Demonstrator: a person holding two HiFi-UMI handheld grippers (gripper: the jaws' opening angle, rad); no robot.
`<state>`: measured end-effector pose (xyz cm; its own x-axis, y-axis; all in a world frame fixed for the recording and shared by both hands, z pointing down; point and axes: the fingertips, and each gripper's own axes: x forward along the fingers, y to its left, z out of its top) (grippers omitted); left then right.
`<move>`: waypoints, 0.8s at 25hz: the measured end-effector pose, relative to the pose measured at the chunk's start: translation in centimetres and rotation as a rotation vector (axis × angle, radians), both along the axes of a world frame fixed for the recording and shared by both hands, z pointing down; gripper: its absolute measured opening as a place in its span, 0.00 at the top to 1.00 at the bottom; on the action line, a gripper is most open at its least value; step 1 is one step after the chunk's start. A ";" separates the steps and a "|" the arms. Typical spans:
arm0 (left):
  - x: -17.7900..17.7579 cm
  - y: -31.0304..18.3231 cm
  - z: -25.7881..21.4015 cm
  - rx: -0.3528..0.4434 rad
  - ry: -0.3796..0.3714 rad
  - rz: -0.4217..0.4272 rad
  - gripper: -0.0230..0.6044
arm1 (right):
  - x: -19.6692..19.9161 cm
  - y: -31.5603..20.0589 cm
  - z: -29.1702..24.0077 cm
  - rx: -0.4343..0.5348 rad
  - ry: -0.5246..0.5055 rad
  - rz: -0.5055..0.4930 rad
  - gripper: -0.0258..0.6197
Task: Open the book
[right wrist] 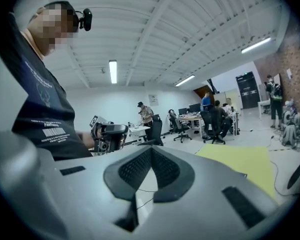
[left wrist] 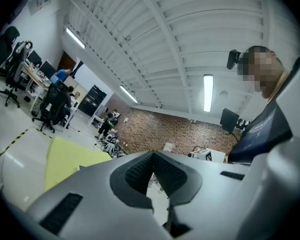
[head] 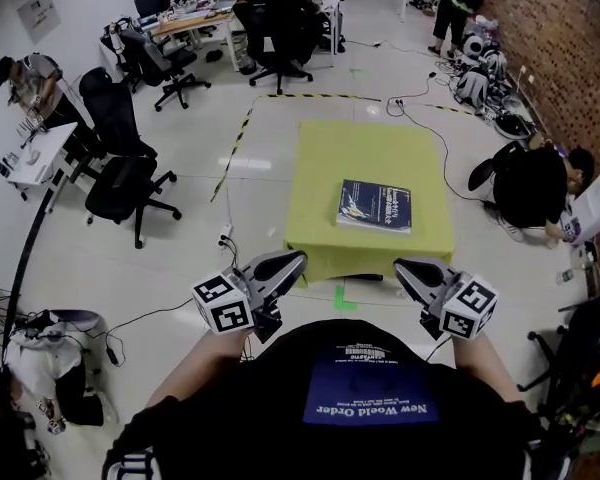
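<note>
In the head view, a closed dark-blue book (head: 375,206) lies flat on a square table (head: 330,158) draped in yellow-green cloth, well apart from the grey left gripper (head: 285,266) and right gripper (head: 412,271). The dark shirt (head: 372,388) below reads "New World Order". In the left gripper view, ribbed dark pads (left wrist: 137,173) meet at their tips, clenched on nothing. In the right gripper view, the jaws are likewise pressed together, empty.
</note>
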<state>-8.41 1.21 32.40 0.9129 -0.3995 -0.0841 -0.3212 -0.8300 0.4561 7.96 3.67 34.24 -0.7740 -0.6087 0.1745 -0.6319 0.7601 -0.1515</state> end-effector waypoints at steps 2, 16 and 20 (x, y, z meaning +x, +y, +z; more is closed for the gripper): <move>2.2 -1.6 -0.3 0.007 -0.014 -0.027 0.95 | 2.3 -2.2 -0.4 0.016 0.007 -0.031 0.98; 6.4 -14.6 1.8 -0.026 -0.041 -0.057 0.95 | 6.7 -15.5 3.7 -0.034 0.046 -0.066 0.98; 5.1 -21.1 1.1 0.012 -0.023 0.005 0.95 | 6.1 -20.6 3.4 -0.023 0.082 0.004 0.98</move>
<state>-3.27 -19.93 33.54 0.9165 -0.3942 -0.0676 -0.3276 -0.8368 0.4386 14.07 -16.89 37.61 -0.7540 -0.6070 0.2510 -0.6460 0.7544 -0.1163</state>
